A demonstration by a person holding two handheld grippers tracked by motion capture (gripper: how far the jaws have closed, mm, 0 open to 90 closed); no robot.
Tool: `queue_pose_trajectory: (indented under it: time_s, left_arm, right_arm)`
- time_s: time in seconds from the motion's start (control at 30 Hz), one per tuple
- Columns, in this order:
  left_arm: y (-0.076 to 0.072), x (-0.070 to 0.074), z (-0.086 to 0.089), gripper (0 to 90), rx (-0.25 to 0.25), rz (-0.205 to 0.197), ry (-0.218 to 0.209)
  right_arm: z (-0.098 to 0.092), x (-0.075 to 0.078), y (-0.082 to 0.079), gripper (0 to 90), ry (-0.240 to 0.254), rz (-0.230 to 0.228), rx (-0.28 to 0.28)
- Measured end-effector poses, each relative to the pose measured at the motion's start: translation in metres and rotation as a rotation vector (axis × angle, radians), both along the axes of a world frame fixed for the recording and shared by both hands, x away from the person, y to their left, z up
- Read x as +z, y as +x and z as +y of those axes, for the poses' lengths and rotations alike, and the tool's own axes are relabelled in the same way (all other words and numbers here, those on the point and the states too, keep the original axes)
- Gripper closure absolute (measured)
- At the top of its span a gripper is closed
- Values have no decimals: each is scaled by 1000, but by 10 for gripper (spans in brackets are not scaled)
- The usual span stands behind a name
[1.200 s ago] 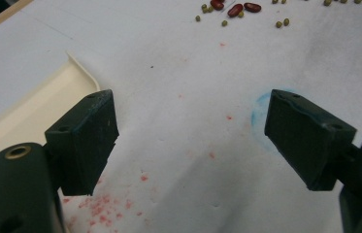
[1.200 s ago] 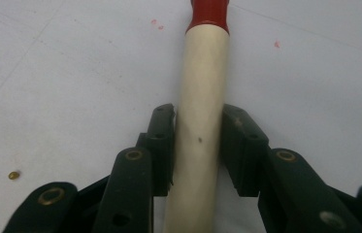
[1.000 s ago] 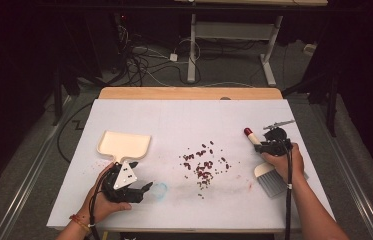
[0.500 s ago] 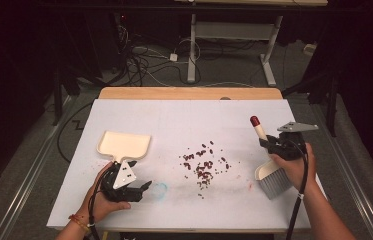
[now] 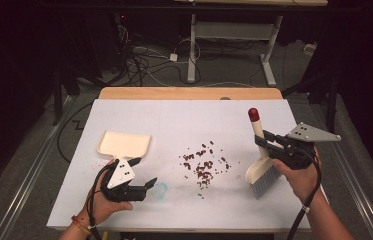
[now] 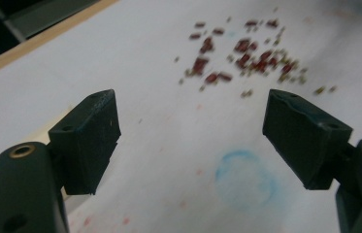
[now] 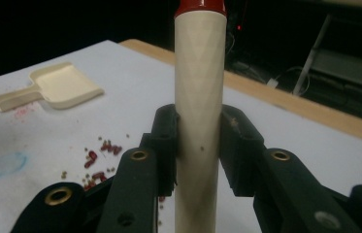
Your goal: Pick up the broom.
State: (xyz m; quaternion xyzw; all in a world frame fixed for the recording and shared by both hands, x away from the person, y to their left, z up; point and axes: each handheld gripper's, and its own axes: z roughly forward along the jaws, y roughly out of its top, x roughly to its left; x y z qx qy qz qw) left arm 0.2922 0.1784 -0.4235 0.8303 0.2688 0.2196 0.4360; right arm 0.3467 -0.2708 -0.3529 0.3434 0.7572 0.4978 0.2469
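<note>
**Right gripper clamped on brush handle, left gripper open and empty**

Landmark = the scatter of red crumbs (image 5: 203, 162) mid-table.

Right side:
- Right hand (image 5: 299, 172) comes in from the bottom edge of the high view, forearm angled up toward the table's right side, to the right of the crumbs.
- Right gripper (image 5: 270, 145) points toward the crumbs, grey plate on top.
- Jaws closed on the cream handle of the brush (image 5: 260, 155). The right gripper view confirms it: both pads press the handle (image 7: 200, 97) from either side, with the handle standing straight up between them.
- Brush sits tilted: red-capped end up and away from the person, grey bristles low, near the table, on the crumbs' right. Can't tell if the bristles touch the surface.

Left side:
- Left hand (image 5: 105, 200) near the table's front edge, well left of the crumbs, palm cupped under the gripper body.
- Left gripper (image 5: 144, 172) aims roughly toward the crumbs.
- Jaws wide apart, nothing between them. The left gripper view shows bare white table (image 6: 159, 145) and a faint blue ring mark (image 6: 245, 177) between the pads, crumbs farther ahead.

Cream dustpan (image 5: 123, 145) lies flat on the table left of the crumbs, just beyond the left gripper, not held.
</note>
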Motion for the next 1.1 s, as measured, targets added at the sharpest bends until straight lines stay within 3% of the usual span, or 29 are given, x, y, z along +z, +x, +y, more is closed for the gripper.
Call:
queue_pose_trajectory:
  time_s: [0.1, 0.13, 0.17, 0.23, 0.27, 0.33, 0.37, 0.4, 0.43, 0.5, 0.7, 1.0, 1.1]
  left_arm:
    - [-2, 19, -22, 209, -79, -17, -33]
    - [-2, 19, -22, 210, -79, -17, -33]
    - [-3, 27, -33, 212, -117, -23, -50]
    - [-3, 36, -50, 214, -165, -24, -74]
    - [-1, 44, -70, 215, -202, -22, -102]
    - [4, 48, -90, 222, -223, -26, -120]
    - [4, 48, -90, 222, -223, -26, -120]
    - [10, 47, -106, 222, -229, -27, -119]
    - [10, 47, -106, 222, -229, -27, -119]
    - [18, 41, -122, 223, -225, -3, -130]
    - [32, 30, -135, 269, -169, 37, -159]
    - [33, 22, -137, 547, -226, 37, -149]
    - [31, 22, -131, 596, -237, 33, -144]
  right_arm:
    - [18, 9, -2, 707, -6, -38, 21]
    - [18, 9, -2, 707, -6, -38, 21]
    - [32, 13, -1, 707, 6, -55, 32]
    - [45, 14, 0, 707, -1, -70, 40]
    - [52, 15, 0, 707, -10, -82, 36]
    - [65, 15, 0, 707, -15, -99, 39]
    - [70, 15, 0, 707, -10, -107, 38]
    - [75, 15, 0, 707, -5, -111, 43]
    - [80, 14, -1, 707, -1, -118, 42]
    - [87, 14, -2, 706, -1, -140, 37]
    - [101, 12, -7, 706, 52, -157, 19]
    - [110, 13, -20, 705, 74, -174, 42]
    - [110, 13, -25, 703, 74, -176, 48]
